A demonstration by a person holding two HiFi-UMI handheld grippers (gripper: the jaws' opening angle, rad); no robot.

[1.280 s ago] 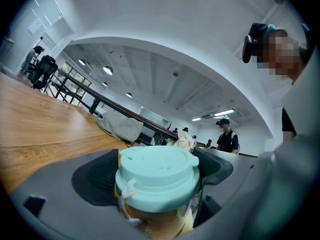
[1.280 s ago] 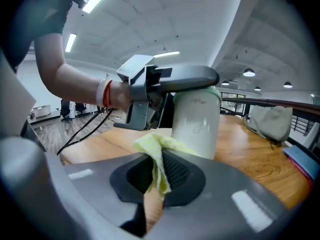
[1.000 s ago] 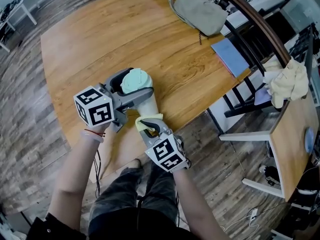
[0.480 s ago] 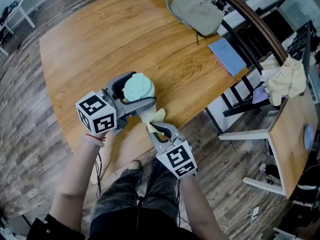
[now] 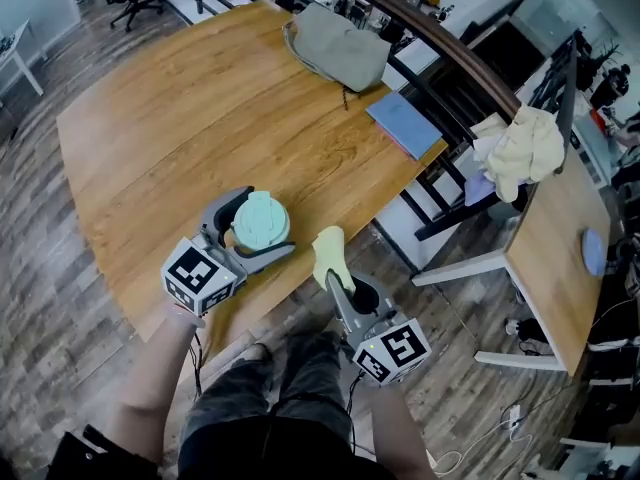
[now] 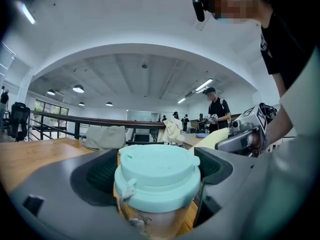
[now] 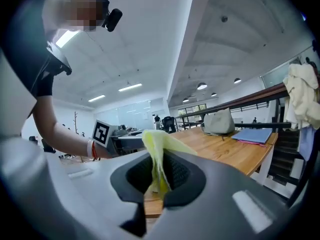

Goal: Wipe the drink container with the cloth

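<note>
The drink container [image 5: 260,221] is a clear cup with a mint-green lid [image 6: 157,171]. My left gripper [image 5: 246,234] is shut on it, one jaw on each side below the lid, and holds it over the wooden table [image 5: 180,108] near the front edge. The yellow cloth [image 5: 329,251] hangs pinched in my right gripper [image 5: 334,273], which is shut on it. In the right gripper view the cloth [image 7: 159,156] sticks up between the jaws. The cloth is a short way right of the cup and does not touch it.
A grey bag [image 5: 335,45] and a blue folder [image 5: 404,124] lie at the table's far side. A chair with draped cloths [image 5: 520,150] stands to the right beside a second table [image 5: 560,258]. The table's front edge runs just under the grippers.
The right gripper has pulled the cloth away from the cup, to the right and back toward the person. The left gripper still holds the cup. The head view has shifted.
</note>
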